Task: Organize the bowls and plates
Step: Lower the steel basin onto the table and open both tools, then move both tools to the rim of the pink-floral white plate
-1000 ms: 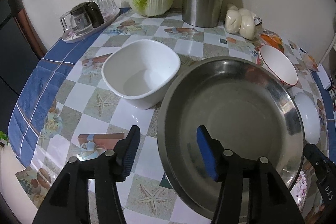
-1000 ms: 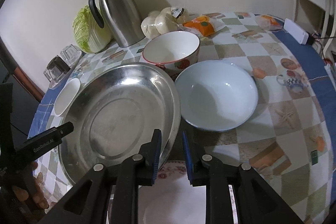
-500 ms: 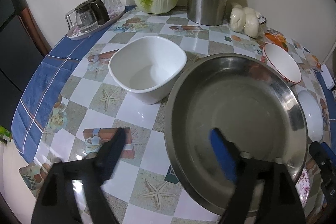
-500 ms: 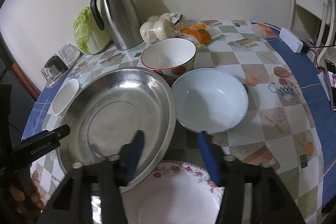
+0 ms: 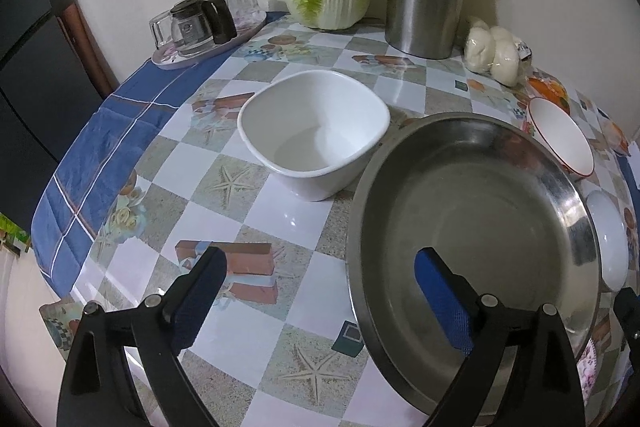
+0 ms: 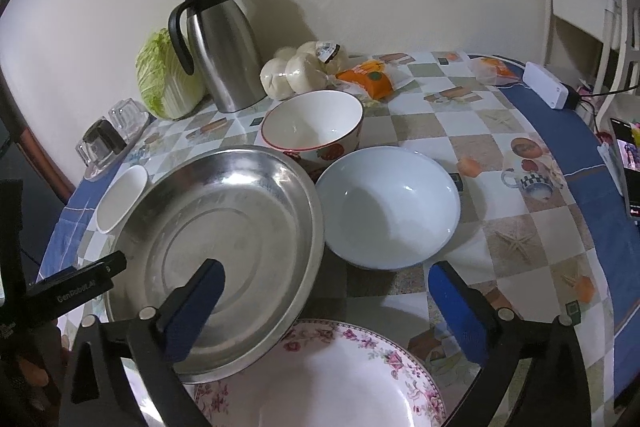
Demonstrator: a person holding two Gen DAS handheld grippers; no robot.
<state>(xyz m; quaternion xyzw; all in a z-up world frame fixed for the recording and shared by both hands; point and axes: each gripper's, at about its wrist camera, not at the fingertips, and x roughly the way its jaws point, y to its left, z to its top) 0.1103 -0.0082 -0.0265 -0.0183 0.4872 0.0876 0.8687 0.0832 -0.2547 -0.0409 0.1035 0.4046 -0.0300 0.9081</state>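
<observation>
Left wrist view: left tongs (image 5: 316, 283) stand wide apart, having just been opening, with nothing clamped. One pad hangs over the bare desk (image 5: 280, 219), the other over the inside of the steel basin (image 5: 472, 211); the basin's near rim passes between the fingers, but neither pad presses on it. The basin lies tilted, its near edge propped on something hidden from this side. A square white bowl (image 5: 316, 135) sits just beside the basin's far-left rim, by itself. A red-rimmed bowl (image 5: 560, 135) and a pale dish (image 5: 608, 243) peek out past the basin's right side.

Right wrist view: right tongs (image 6: 324, 291) are likewise fully apart, having just been opening, and empty. The steel basin's near edge rests on the rim of a flowered plate (image 6: 360, 379), which explains the tilt. The pale blue bowl (image 6: 388, 207) sits just right of the basin, and the red-rimmed bowl stands behind both. The square white bowl shows at the basin's far-left edge.

Judgement: one placement looks done, basin laid onto the plate, though off-centre. The three bowls are unstacked and scattered around it, so most of the sorting seems left.
</observation>
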